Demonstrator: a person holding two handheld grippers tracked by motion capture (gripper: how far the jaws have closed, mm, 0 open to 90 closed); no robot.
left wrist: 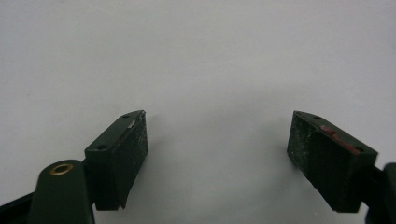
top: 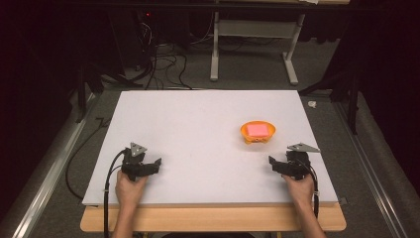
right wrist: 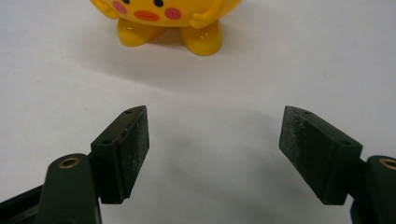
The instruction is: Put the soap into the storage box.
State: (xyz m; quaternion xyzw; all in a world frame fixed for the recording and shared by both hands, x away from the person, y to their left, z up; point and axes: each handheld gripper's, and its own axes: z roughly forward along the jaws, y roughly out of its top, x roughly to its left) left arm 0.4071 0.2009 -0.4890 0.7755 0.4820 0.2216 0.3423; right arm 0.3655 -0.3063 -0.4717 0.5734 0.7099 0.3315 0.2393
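An orange-yellow bowl [top: 257, 132] shaped like a cartoon figure with small feet stands on the white board [top: 198, 129], right of centre. A pink block [top: 257, 130] lies inside it. My right gripper [top: 275, 163] rests near the board's front right, just below and right of the bowl, jaws wide apart and empty. In the right gripper view the bowl's painted face and feet [right wrist: 168, 23] sit ahead of that gripper [right wrist: 215, 135]. My left gripper [top: 154, 166] rests at the front left, far from the bowl. The left gripper view has it [left wrist: 217, 140] open over bare board.
The white board lies on a wooden table [top: 213, 220] whose edge shows in front. Beyond the far edge are a grey floor, loose cables [top: 163, 64] and a white table frame [top: 252, 44]. Metal rails [top: 59, 158] run along both sides.
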